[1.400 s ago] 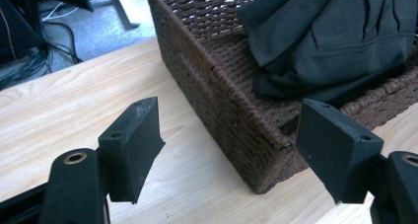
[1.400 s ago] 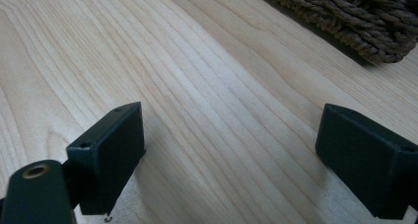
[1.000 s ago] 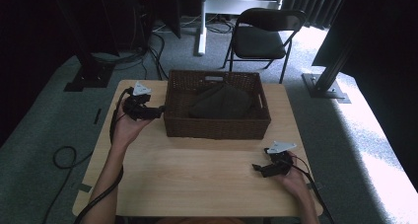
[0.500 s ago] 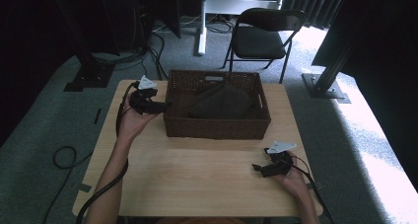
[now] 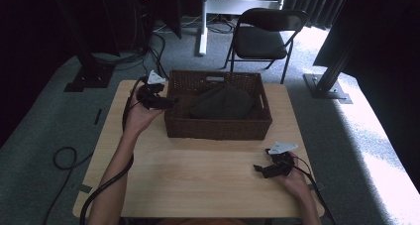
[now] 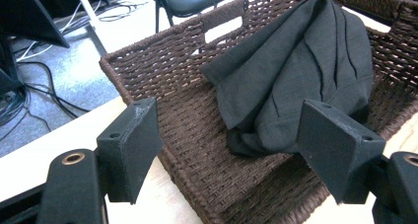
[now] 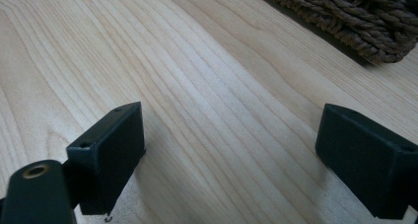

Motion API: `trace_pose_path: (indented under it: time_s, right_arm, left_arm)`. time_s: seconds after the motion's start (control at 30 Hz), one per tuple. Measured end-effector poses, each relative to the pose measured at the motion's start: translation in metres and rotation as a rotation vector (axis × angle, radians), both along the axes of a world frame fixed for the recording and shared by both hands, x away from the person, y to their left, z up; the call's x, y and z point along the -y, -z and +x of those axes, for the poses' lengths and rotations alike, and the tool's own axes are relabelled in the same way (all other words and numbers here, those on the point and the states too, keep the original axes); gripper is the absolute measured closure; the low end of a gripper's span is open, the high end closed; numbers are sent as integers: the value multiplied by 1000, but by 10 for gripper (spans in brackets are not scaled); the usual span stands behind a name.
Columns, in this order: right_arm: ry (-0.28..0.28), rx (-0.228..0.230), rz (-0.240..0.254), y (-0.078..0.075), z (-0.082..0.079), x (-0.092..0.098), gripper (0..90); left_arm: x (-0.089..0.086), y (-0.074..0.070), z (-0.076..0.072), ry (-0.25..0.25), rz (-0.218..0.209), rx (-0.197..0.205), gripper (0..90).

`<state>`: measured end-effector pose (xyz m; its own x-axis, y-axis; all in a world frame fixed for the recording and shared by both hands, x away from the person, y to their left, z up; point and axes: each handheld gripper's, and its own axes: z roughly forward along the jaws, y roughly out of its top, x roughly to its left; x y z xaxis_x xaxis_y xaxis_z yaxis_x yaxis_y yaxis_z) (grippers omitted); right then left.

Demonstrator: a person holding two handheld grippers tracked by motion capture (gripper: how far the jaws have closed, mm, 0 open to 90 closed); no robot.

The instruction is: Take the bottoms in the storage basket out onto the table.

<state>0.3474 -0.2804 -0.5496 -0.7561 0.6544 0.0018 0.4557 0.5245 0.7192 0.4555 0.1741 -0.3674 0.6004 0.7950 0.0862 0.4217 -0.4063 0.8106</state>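
We hold the left gripper (image 5: pixel 166 102), jaws open w/ nothing in them, at the wicker basket (image 5: pixel 218 128) rim at 9 o'clock of the dark cloth (image 5: pixel 223 102) inside, & should dip low, then pinch a thick fold, while the right gripper (image 5: pixel 261 169) rests open on the table (image 5: pixel 198 185).

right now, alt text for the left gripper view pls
A dark grey cloth lies bunched inside a brown woven basket on a light wooden table. The left gripper has its two black jaws apart, holding nothing, at the basket's near rim.
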Motion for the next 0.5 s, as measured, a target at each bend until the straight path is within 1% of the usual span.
trace_pose_path:
  time_s: [0.2, 0.33, 0.5]
  right_arm:
    - [0, 0, 0, 0, 0, 0, 113]
    - [-2, 0, 0, 0, 0, 0, 113]
    - [-2, 0, 1, 0, 0, 0, 113]
  left_arm:
    - [4, 0, 6, 0, 2, -3, 251]
    - [8, -1, 10, 2, 22, 0, 251]
    - [14, -5, 13, 12, 29, 8, 251]
